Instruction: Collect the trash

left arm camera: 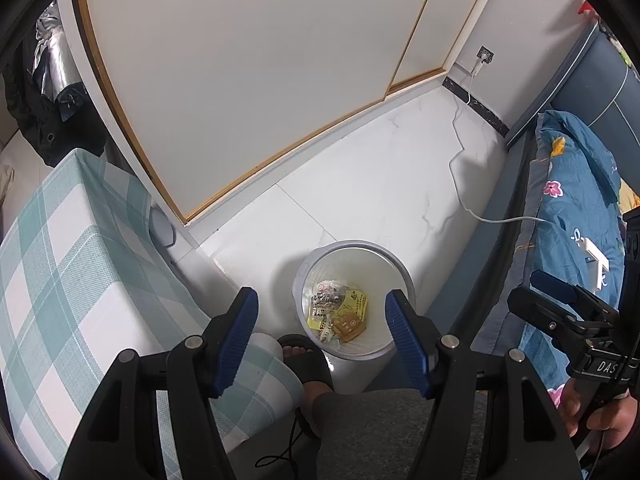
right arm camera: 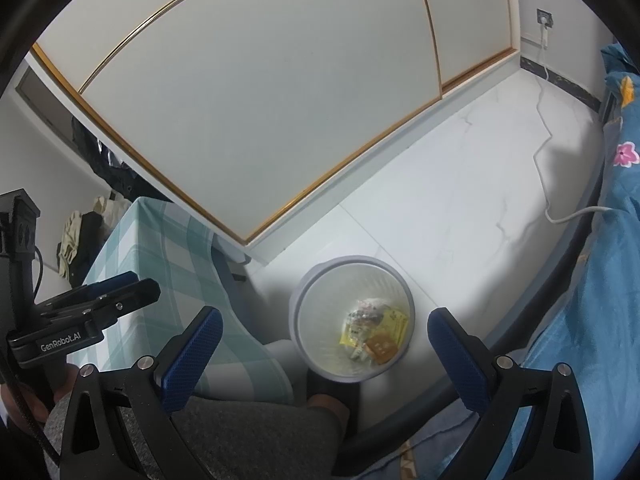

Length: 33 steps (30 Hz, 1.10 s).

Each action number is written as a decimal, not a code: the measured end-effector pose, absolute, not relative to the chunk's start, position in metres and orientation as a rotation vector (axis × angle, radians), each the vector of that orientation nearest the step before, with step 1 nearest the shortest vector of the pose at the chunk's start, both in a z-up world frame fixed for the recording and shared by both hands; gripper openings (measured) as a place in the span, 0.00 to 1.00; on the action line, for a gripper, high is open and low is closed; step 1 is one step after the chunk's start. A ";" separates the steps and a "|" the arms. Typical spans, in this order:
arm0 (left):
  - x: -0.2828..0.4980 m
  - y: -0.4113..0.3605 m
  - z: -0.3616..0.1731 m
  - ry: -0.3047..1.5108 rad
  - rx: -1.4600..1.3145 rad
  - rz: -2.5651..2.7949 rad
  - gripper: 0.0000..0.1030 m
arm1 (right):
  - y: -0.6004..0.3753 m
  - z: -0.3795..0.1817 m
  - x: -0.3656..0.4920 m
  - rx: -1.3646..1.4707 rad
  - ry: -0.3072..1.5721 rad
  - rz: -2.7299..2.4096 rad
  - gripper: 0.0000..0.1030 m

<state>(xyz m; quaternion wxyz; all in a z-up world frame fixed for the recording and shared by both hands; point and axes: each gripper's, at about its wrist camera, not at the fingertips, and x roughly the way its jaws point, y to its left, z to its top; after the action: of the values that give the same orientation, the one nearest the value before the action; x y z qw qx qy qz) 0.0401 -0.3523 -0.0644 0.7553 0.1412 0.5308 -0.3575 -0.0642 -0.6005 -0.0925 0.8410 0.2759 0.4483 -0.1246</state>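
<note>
On the floor between the checked table point(left arm camera: 80, 248) and the bed point(left arm camera: 576, 208), straight below both our grippers, stands the bin point(left arm camera: 394, 354), round and upright, its mouth facing up at us. The trash point(left arm camera: 340, 312) lies at its bottom: a crumpled clear wrapper, yellow packets and a small orange sachet, piled together a little off centre.

Our left gripper point(left arm camera: 322, 320) hangs with its blue pads spread wide and nothing between them; through that gap we look right into the bin. Our right gripper point(right arm camera: 326, 344) is likewise spread wide and empty, and frames the same bin from the bed side. Neither touches the rim.

The relation that matters is plain: the bin sits directly under both tools, in line with the way they point, steeply down. We see no loose trash on the tiles point(left arm camera: 360, 200), only a white cable point(left arm camera: 480, 216) running from the wall socket to the bed. Neither hand is clearly the nearer one; the bin looks centred between each pair of pads. A sandalled foot point(left arm camera: 304, 356) stands just beside the bin on the table side.

We judge that the collecting is done or nearly so. If more remains, it lies outside these views.
</note>
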 end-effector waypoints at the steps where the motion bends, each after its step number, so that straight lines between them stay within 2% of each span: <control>1: 0.040 -0.352 -0.064 1.156 0.307 -0.782 0.60 | -0.601 -0.092 -0.064 0.584 0.947 -0.264 1.00; 33: 0.035 -0.351 -0.058 1.141 0.266 -0.821 0.60 | -0.601 -0.085 -0.071 0.581 0.925 -0.284 1.00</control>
<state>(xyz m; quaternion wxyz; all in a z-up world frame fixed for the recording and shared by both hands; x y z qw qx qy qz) 0.0355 -0.3514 -0.0581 0.7549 0.1220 0.5231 -0.3762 -0.0714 -0.6009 -0.0848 0.8450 0.2754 0.4383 -0.1344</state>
